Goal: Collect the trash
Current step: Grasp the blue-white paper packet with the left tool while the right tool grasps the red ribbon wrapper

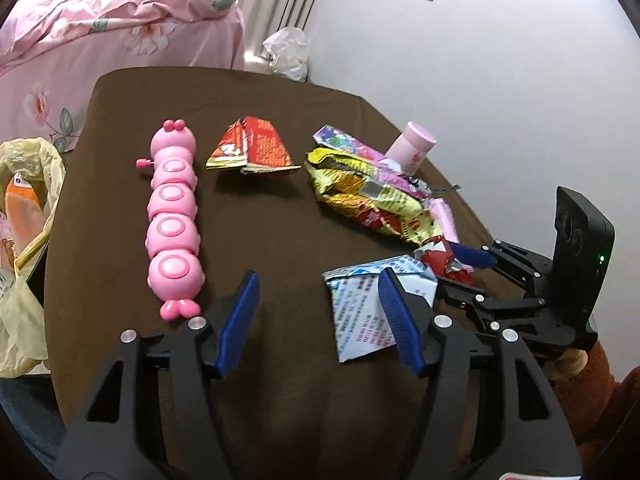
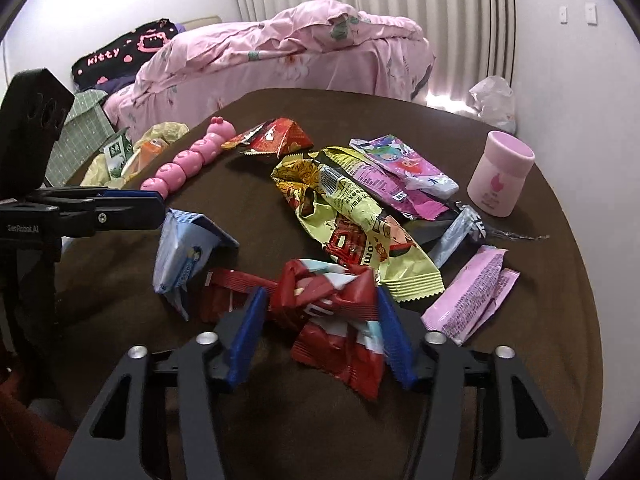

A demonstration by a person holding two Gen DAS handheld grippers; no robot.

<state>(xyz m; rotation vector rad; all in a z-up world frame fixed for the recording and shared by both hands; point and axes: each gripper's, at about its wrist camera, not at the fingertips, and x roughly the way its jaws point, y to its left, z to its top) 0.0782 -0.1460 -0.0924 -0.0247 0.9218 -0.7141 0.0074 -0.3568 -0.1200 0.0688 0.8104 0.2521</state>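
Work surface: brown table (image 2: 540, 280), wrappers spread over its middle and right part.

Left gripper (image 1: 318, 280): jaws spread, nothing between the pads. Left finger (image 1: 240, 316) is over bare table; right finger sits over the edge of a blue-and-white wrapper (image 1: 360, 320), which lies partly folded on the table. No pinch visible.

Right gripper (image 2: 320, 304): jaws partly spread, straddling a crumpled red wrapper (image 2: 332, 320). Wrapper lies betw. the two blue pads; left pad shows a gap, right pad is close to or at the foil edge. Cannot tell whether the pads press on it.

Other trash, approx. positions:
- yellow wrapper (image 2: 360, 216), centre of table, just beyond the red one.
- purple cartoon wrapper (image 2: 404, 168), behind the yellow one, overlapping it.
- pink sachet (image 2: 472, 296), right of the right gripper.
- red folded packet (image 1: 256, 148), far centre.

Non-trash: pink caterpillar toy (image 1: 172, 220) lying lengthwise on the left; pink cup (image 2: 500, 172) upright at far right. Yellow plastic bag (image 1: 28, 184) hangs off the table's left edge. Pink bedding (image 2: 280, 52) behind.
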